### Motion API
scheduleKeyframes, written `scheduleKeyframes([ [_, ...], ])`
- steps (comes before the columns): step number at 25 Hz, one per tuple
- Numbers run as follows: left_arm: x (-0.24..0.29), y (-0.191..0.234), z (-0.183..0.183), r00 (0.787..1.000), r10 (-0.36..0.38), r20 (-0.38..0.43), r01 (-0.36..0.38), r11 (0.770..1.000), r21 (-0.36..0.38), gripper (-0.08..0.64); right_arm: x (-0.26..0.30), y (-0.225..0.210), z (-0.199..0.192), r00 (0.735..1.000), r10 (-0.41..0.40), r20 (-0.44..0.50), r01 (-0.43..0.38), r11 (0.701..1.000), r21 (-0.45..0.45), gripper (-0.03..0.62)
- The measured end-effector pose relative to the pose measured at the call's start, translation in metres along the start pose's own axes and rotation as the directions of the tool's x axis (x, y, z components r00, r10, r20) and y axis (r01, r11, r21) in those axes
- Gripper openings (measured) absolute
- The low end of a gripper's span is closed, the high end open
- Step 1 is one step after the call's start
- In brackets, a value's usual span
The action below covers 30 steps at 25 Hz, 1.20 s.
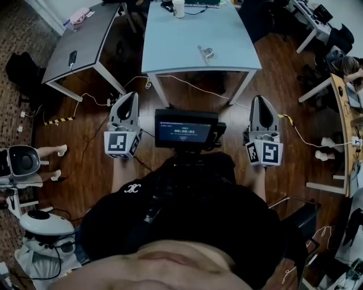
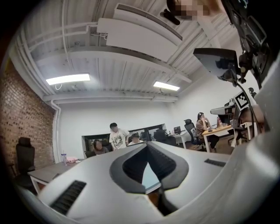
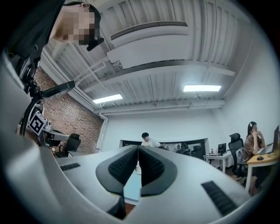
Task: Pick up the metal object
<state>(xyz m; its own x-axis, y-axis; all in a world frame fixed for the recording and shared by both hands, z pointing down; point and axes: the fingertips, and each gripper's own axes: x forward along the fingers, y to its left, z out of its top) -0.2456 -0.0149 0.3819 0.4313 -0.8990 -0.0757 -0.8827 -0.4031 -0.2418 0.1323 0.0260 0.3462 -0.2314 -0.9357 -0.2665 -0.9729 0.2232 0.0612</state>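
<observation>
The metal object [image 1: 205, 52], a small shiny piece, lies near the front edge of the light blue table [image 1: 181, 39], far ahead of both grippers. My left gripper [image 1: 132, 94] is held over the wooden floor short of the table's left front leg, jaws shut with nothing in them. My right gripper [image 1: 258, 98] hangs level with it on the right, also shut and empty. In the left gripper view the left gripper [image 2: 146, 144] has its tips together, a strip of blue table [image 2: 151, 177] showing below them. The right gripper [image 3: 138, 148] looks the same in the right gripper view.
A white cup [image 1: 178, 8] stands at the blue table's far edge. A grey table [image 1: 85, 34] with a phone [image 1: 72, 58] is at the left. Cables [image 1: 187, 84] run across the floor under the blue table. A desk [image 1: 342, 113] with a seated person is at the right.
</observation>
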Motion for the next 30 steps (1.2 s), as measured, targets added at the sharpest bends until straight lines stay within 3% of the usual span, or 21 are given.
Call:
scheduleKeyframes([
  [16,0.019,0.004,-0.02,0.997,-0.018,-0.072,0.02,0.999,0.035,0.009,0.016,0.0,-0.009,1.0,-0.006,-0.003,0.006,1.0,0.004,0.015],
  [22,0.05,-0.003,-0.027,0.996,-0.017,-0.087,0.024,0.997,0.075,0.009,0.041,-0.027,-0.03,0.999,-0.013,0.043,0.011,0.999,0.053,0.015],
  [26,0.099,-0.002,-0.038,0.995,-0.007,-0.104,0.014,0.997,0.069,0.009,0.084,-0.054,-0.05,0.999,0.006,0.046,-0.008,0.999,0.048,0.015],
  [30,0.138,-0.006,-0.028,0.998,-0.005,-0.058,0.008,0.998,0.054,0.009,0.114,-0.086,-0.059,0.999,0.002,0.05,-0.004,0.999,0.045,0.015],
])
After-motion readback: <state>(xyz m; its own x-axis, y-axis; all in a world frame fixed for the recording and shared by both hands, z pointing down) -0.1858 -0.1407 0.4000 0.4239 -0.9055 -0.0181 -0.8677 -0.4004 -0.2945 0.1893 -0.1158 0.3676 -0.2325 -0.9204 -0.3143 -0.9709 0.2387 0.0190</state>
